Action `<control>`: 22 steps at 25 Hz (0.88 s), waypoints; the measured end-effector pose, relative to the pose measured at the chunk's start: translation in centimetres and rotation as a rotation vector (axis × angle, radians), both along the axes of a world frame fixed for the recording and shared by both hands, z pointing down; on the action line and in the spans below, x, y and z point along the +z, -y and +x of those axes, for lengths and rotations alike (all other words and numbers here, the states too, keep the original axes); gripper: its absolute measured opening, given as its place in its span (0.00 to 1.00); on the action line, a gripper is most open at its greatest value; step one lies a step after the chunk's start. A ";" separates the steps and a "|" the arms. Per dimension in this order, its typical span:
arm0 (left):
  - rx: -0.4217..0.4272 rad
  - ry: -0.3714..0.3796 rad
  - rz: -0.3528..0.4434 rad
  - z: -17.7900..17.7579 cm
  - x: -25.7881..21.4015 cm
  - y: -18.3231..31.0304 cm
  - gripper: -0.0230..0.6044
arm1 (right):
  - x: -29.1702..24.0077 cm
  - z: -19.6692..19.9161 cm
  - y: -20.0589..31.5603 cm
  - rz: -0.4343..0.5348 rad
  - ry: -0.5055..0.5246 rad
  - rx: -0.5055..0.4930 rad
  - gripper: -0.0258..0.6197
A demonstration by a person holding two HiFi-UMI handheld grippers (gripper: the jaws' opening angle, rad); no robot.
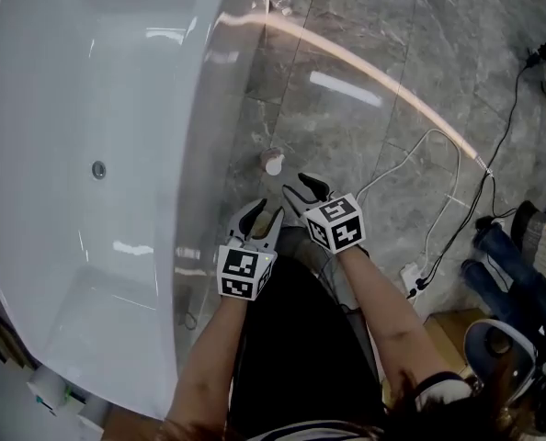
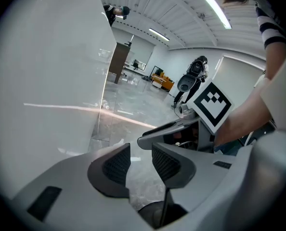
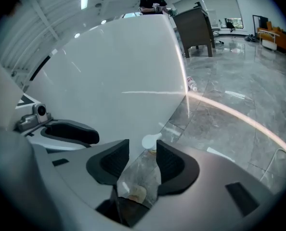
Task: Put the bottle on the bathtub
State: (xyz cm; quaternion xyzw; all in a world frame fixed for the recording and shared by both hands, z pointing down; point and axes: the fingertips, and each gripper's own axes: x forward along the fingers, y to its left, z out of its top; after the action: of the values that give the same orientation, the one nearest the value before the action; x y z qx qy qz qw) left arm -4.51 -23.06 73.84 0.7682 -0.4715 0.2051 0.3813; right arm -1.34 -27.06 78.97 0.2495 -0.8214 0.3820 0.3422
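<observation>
A clear plastic bottle with a white cap (image 1: 273, 162) sits between the jaws of my right gripper (image 1: 302, 184), cap pointing away from it. In the right gripper view the bottle (image 3: 144, 170) fills the gap between the pads, and my right gripper (image 3: 142, 150) is shut on it. The white bathtub (image 1: 213, 81) stands to the left, and its outer wall (image 3: 114, 71) is right in front of the bottle. My left gripper (image 1: 262, 211) hangs beside the right one, close to the tub wall (image 2: 46, 81). Its jaws (image 2: 140, 150) stand slightly apart with nothing between them.
Grey marble floor (image 1: 365, 53) runs right of the tub. Another small bottle (image 1: 280, 3) lies on the floor at the far end of the tub. White and black cables (image 1: 438, 154) and a power strip (image 1: 411, 278) lie at the right, near someone's shoes (image 1: 494, 237).
</observation>
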 end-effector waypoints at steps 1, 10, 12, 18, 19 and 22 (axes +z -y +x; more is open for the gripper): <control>-0.004 0.002 0.000 -0.1 -0.7 0.2 0.27 | -0.9 0.0 0.1 0.001 0.006 0.016 0.33; 0.001 0.030 -0.010 0.1 -7.3 1.3 0.26 | -9.0 2.2 0.9 0.038 0.020 0.162 0.25; -0.013 0.021 -0.010 -0.1 -8.5 1.6 0.26 | -10.5 2.7 1.0 0.052 0.017 0.190 0.23; -0.030 0.023 -0.019 -0.7 -11.1 2.3 0.25 | -13.4 3.9 1.0 0.048 0.000 0.246 0.21; -0.027 0.026 -0.017 -0.8 -11.5 2.4 0.24 | -13.8 4.0 1.0 0.050 -0.003 0.253 0.20; -0.016 0.030 -0.015 -0.9 -12.6 2.5 0.23 | -14.9 4.2 1.1 0.063 -0.010 0.276 0.17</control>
State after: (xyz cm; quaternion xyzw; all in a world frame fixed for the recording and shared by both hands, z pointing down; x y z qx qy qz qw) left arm -5.38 -25.60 61.26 0.7582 -0.4818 0.2173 0.3817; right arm 2.86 -28.11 64.02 0.3725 -0.7891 0.3983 0.2826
